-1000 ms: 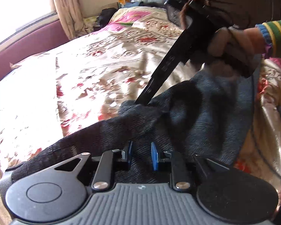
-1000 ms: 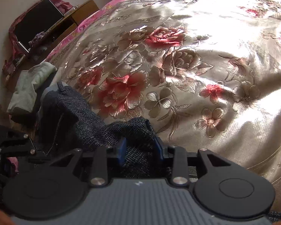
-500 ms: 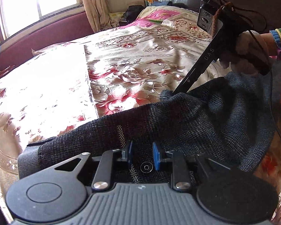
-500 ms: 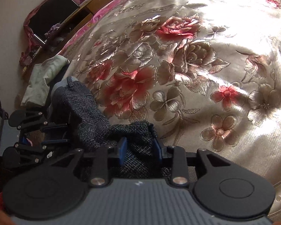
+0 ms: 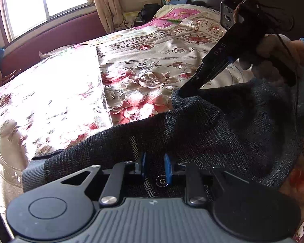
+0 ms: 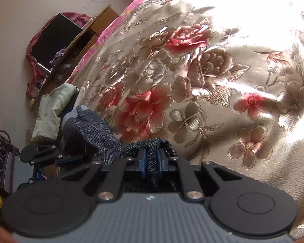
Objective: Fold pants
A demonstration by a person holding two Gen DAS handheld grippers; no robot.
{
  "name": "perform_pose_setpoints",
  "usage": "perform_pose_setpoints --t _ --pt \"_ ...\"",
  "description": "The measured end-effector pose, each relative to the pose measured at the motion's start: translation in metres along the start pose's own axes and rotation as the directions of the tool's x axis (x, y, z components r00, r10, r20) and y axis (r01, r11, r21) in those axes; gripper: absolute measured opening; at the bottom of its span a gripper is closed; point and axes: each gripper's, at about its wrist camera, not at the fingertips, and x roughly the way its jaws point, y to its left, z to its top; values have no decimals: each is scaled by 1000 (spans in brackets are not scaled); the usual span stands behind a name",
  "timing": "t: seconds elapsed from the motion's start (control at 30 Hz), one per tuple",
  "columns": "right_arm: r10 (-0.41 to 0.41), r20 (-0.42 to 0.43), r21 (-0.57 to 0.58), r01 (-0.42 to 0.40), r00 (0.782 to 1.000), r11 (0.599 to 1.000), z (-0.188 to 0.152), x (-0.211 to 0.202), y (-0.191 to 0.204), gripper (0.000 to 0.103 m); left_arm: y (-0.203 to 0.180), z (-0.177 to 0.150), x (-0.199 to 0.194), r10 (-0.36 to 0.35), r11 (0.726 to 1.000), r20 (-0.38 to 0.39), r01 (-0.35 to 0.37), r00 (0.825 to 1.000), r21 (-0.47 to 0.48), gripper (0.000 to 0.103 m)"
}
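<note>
Both grippers have hold of the pants (image 5: pixel 223 133) — dark, coarse-woven charcoal cloth, draped in heavy folds over a glossy satin bedspread (image 5: pixel 143 81) stitched with red and bronze roses. The left gripper (image 5: pixel 155 167) has its blue pads drawn in on the waistband, where a small round metal button (image 5: pixel 161 181) and a strip of black-and-white zigzag lining show between them. From there the fabric stretches taut across to the right gripper (image 5: pixel 184 92), whose long black tips bite into a bunched corner of cloth, a gloved hand (image 5: pixel 273 60) wrapped round its handle. In the right wrist view that gripper (image 6: pixel 151 164) is pinched tight on a rumpled ridge of the speckled weave, with the pants (image 6: pixel 91 129) trailing off toward the bed's edge, beside a pale crumpled garment (image 6: pixel 52 109) — sunlight glares white off the sheen.
</note>
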Motion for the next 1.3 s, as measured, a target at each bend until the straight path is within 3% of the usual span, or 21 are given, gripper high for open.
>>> perform_pose_setpoints --t 0.07,0.17,0.23,0.3,0.43,0.53,0.63,0.73,0.8,0.87,0.93,1.03,1.1,1.17,1.2,1.3 --pt "-38 35 -15 39 999 999 6 1 2 10 1 -1 2 37 999 1 -37 999 1 36" --pt "-106 20 39 105 994 994 5 18 -11 11 0 -6 5 69 997 -20 -69 997 25 36" --pt "-148 35 16 147 988 989 -1 15 -6 12 -2 -8 0 128 990 -32 -126 991 64 36" --pt "-201 98 9 201 975 980 -7 -5 4 25 -1 -9 -7 147 987 -38 -144 988 70 42" --pt "-272 236 11 277 933 961 -35 -65 27 25 0 -5 -19 244 968 -43 -240 969 70 42" --pt "-275 227 6 281 934 960 -68 -89 41 25 -8 7 -34 179 984 33 -180 983 18 42" --pt "-353 172 31 353 920 935 -104 -100 40 24 -33 17 -33 118 991 88 -123 989 56 42" --pt "-466 170 127 450 868 884 -135 -122 20 24 -60 21 -23 15 995 88 -23 996 96 42" --pt "-555 166 194 524 816 829 -148 -137 4 25 -76 21 -9 -27 991 44 21 999 136 42" --pt "-629 168 259 581 759 771 -163 -161 -17 21 -99 17 10 -22 978 -31 27 999 207 42" --pt "-672 182 357 588 718 725 -178 -186 -36 21 -111 14 20 10 966 -49 3 999 260 42" --pt "-677 272 437 539 684 720 -200 -222 -41 25 -118 27 18 15 968 -52 -2 999 251 42" --pt "-680 318 431 538 661 724 -211 -237 -38 25 -126 39 14 -3 970 -30 10 1000 242 42" --pt "-716 320 479 546 621 688 -223 -248 -48 23 -143 53 18 -27 966 -19 31 999 258 42" --pt "-730 311 509 541 609 669 -229 -252 -58 22 -155 60 25 -50 961 -21 53 999 272 43" --pt "-688 329 574 441 647 690 -240 -266 -84 9 -189 68 53 -58 934 -55 74 997 348 43"
